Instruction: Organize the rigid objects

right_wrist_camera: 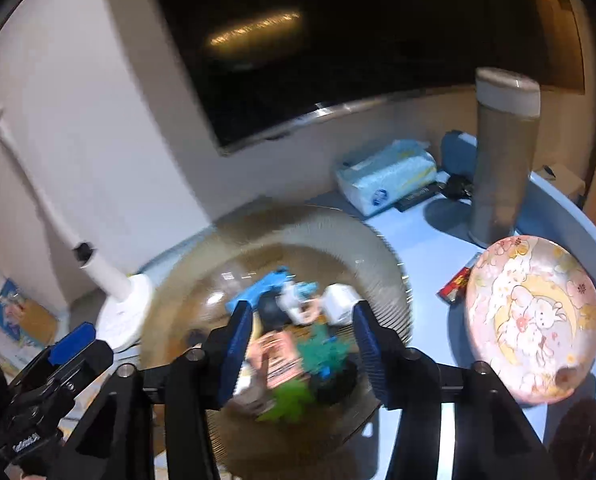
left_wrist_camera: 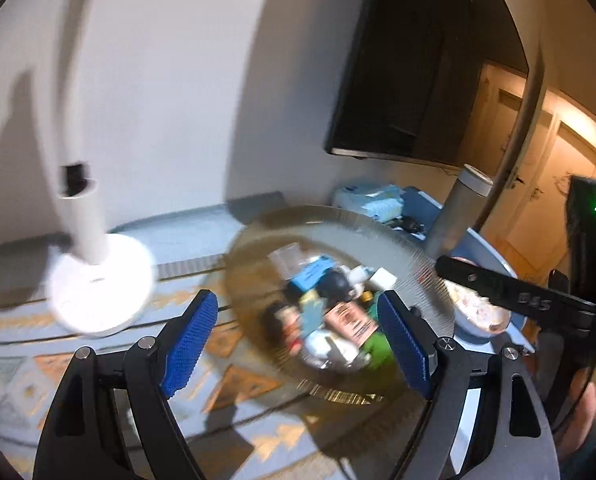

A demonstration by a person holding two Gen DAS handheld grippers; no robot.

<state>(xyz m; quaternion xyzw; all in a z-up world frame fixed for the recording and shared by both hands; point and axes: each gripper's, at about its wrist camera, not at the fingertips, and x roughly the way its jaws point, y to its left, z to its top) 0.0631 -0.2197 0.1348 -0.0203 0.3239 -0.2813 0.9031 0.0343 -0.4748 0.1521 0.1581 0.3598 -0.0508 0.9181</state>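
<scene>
Blue table (right_wrist_camera: 426,240), cluttered glass bowl (right_wrist_camera: 201,280), steel flask (right_wrist_camera: 502,160), both claws (left_wrist_camera: 298,340) (right_wrist_camera: 302,344) spread, empty.

A round pale-blue table (right_wrist_camera: 426,240) carries the items. A ribbed glass bowl (right_wrist_camera: 382,256) sits at its near left. Right of the bowl lies a pink illustrated plate (right_wrist_camera: 534,324). Behind the plate stands an upright metal flask (right_wrist_camera: 502,168). A tissue pack (right_wrist_camera: 386,176) lies behind the bowl, left of the flask.
</scene>
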